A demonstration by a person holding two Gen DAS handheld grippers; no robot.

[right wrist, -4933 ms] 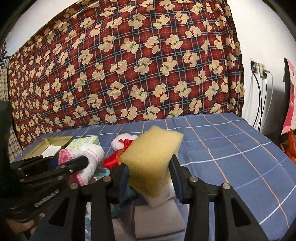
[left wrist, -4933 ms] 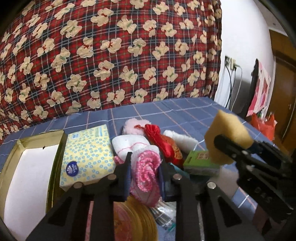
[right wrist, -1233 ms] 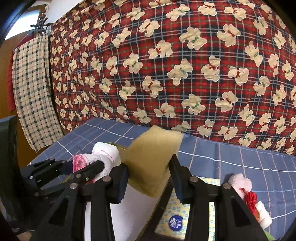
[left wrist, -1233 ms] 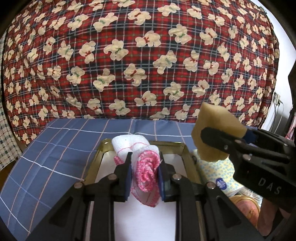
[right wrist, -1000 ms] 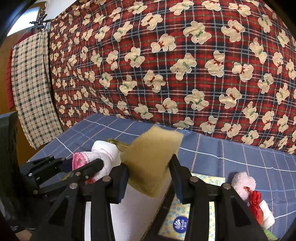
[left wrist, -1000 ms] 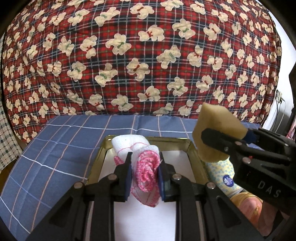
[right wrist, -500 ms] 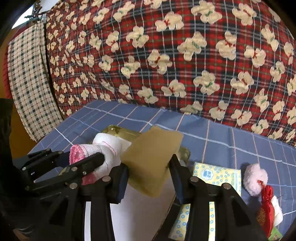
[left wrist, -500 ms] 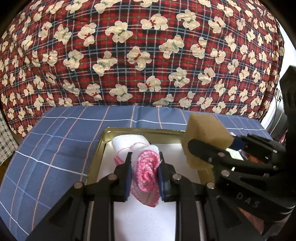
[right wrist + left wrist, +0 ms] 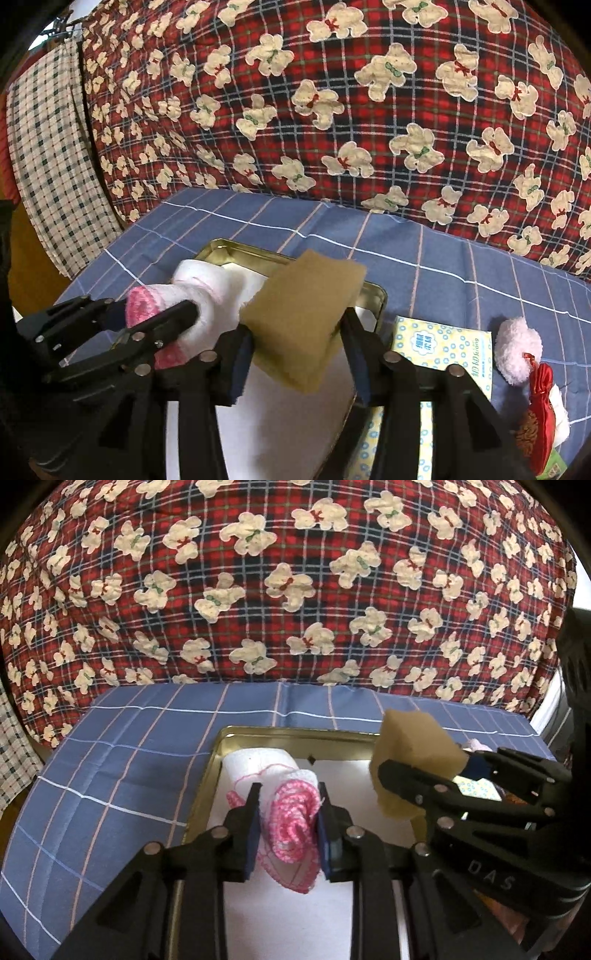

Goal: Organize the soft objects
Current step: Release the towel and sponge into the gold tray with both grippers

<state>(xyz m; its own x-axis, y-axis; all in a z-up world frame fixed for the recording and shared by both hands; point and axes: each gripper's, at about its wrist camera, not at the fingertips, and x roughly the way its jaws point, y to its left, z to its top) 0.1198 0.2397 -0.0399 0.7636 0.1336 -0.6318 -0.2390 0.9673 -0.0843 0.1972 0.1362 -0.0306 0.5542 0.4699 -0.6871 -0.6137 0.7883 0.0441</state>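
Note:
A gold metal tray [image 9: 295, 733] with a white floor lies on the blue checked sheet. My left gripper [image 9: 288, 794] holds a rolled pink-and-white towel [image 9: 295, 812] low over the tray's left part. Its jaws are opening, and the pads still touch the roll. My right gripper [image 9: 298, 323] has a tan sponge [image 9: 306, 295] between its fingertips, tilted over the tray's right side [image 9: 373, 295]. These jaws are opening too, with the sponge still caught between them. In the left wrist view the sponge [image 9: 413, 746] sits to the right of the towel.
A yellow tissue pack [image 9: 439, 347] lies right of the tray. Beyond it are a pink pompom [image 9: 517, 350] and a red pouch [image 9: 539, 398]. A red bear-print quilt [image 9: 295, 590] rises behind the bed. A checked cloth [image 9: 48, 147] hangs at the left.
Both grippers carried the towel and sponge from the pile to the tray and sank toward its floor. The right jaws now stand wider around the sponge.

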